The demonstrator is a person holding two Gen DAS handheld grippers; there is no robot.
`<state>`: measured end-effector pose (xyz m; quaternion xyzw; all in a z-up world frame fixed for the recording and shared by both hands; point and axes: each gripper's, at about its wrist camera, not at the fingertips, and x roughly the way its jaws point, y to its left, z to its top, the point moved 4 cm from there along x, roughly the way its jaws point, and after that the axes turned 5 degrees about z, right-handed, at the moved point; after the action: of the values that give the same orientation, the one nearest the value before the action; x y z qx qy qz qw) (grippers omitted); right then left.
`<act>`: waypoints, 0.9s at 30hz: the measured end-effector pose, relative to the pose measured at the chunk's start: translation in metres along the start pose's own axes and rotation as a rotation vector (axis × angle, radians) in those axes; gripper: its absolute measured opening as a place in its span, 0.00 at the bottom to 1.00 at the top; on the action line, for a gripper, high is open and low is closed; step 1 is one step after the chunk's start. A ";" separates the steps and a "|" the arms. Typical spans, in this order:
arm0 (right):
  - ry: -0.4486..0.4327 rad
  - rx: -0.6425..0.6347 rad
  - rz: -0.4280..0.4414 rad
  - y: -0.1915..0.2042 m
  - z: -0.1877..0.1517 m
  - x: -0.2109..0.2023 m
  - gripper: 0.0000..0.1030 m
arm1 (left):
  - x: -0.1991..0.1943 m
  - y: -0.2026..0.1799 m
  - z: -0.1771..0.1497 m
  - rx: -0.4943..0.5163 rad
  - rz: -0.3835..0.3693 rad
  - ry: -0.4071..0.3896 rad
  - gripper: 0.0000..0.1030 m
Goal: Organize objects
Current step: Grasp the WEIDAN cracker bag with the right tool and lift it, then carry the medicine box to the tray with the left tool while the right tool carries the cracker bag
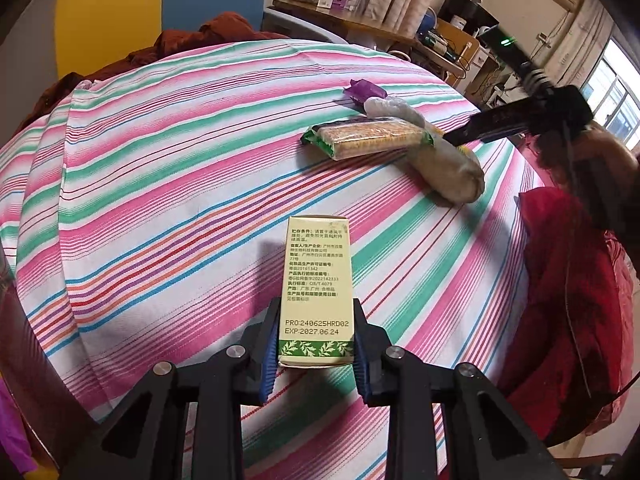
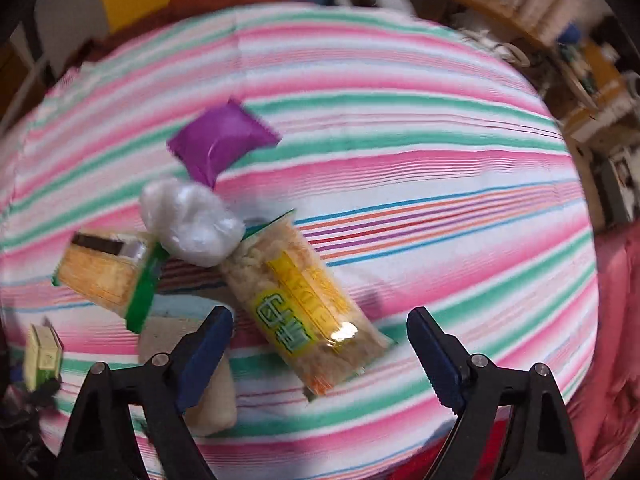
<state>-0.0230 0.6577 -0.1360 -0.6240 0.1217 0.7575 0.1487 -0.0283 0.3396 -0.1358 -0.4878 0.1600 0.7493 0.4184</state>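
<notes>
Pink, green and white striped cloth (image 1: pixel 168 184) covers the work surface, with a cluttered wooden desk (image 1: pixel 360 24) and shelves behind it. Clamped between the blue pads of the left gripper (image 1: pixel 316 344) is a pale yellow-green cardboard carton (image 1: pixel 318 280), its long axis pointing straight away from the camera. Its upper face carries small Chinese print and the lines "PRO:240625HRD02" and "EXP:2027.06.24" above a green leaf band. Farther off on the cloth lies a cluster of snacks: a green-edged clear packet of golden crackers (image 1: pixel 372 138), lying crosswise, a long clear packet of pale puffed snack (image 1: pixel 444 164) with yellow lettering, angled down to the right, a crumpled white plastic bag (image 1: pixel 388 107) and a small purple foil sachet (image 1: pixel 366 90). The right gripper (image 2: pixel 320 344) hangs above the long packet (image 2: pixel 308 304) with its jaws wide apart, holding nothing; the label's green characters are too blurred to read. A red garment (image 1: pixel 568 304) lies at the cloth's right edge.
</notes>
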 end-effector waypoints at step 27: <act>-0.223 0.173 0.121 -0.001 -0.040 -0.079 0.43 | -0.033 0.001 -0.013 -0.008 0.020 -0.091 0.29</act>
<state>0.0273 0.6377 -0.0658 -0.5124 0.2066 0.8162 0.1688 -0.0152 0.3152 -0.1139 -0.4531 0.1428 0.7755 0.4159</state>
